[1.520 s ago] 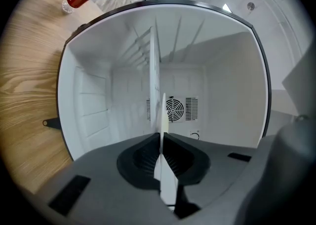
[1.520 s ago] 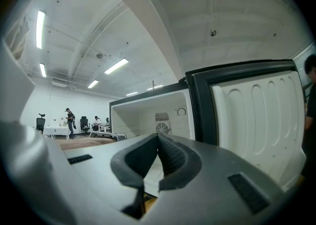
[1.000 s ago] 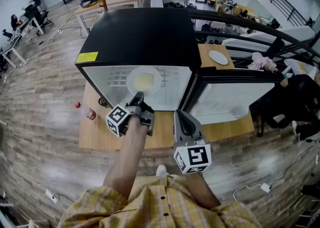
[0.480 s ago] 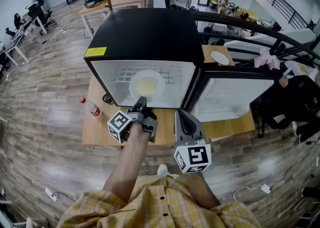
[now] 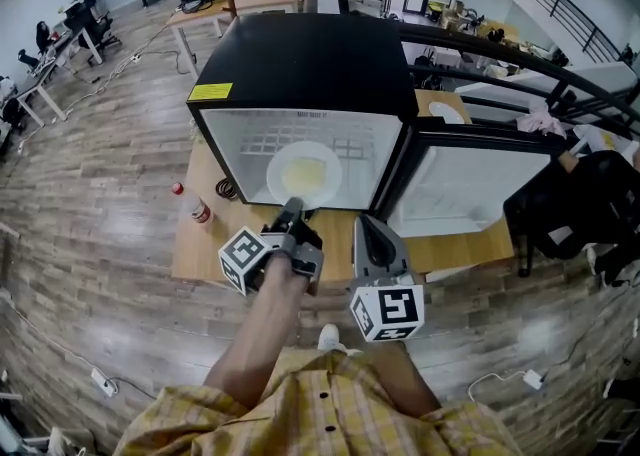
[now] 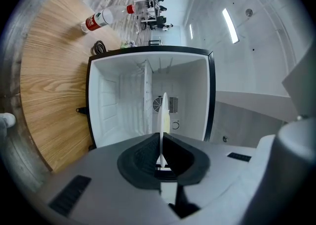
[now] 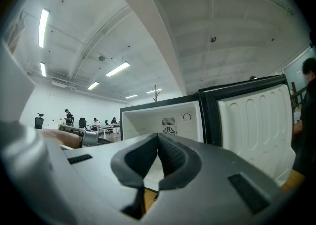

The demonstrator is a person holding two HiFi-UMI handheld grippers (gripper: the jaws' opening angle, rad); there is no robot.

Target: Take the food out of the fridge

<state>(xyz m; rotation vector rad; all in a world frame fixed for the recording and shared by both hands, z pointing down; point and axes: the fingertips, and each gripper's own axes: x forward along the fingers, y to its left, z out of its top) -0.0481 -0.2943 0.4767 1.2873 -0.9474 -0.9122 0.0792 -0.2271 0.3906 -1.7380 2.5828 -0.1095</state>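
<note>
At the fridge [image 5: 300,64] mouth, our left gripper [image 5: 292,208] pinched the plate [image 5: 326,160] rim, food [image 5: 303,176] aboard; right gripper [image 5: 366,221] closed, empty. Risk: edge-only hold could let the plate tilt and spill.

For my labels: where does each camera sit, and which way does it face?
Head view: on the head, steeply down at the open fridge; forearm, shirt, left tongs, right tongs show.
Left gripper view: on the left tongs, into the fridge; its jaws clamp a plate.
Right gripper view: on the right tongs, toward fridge and door; jaws shut, empty.
Head and left views share the plate.
</note>
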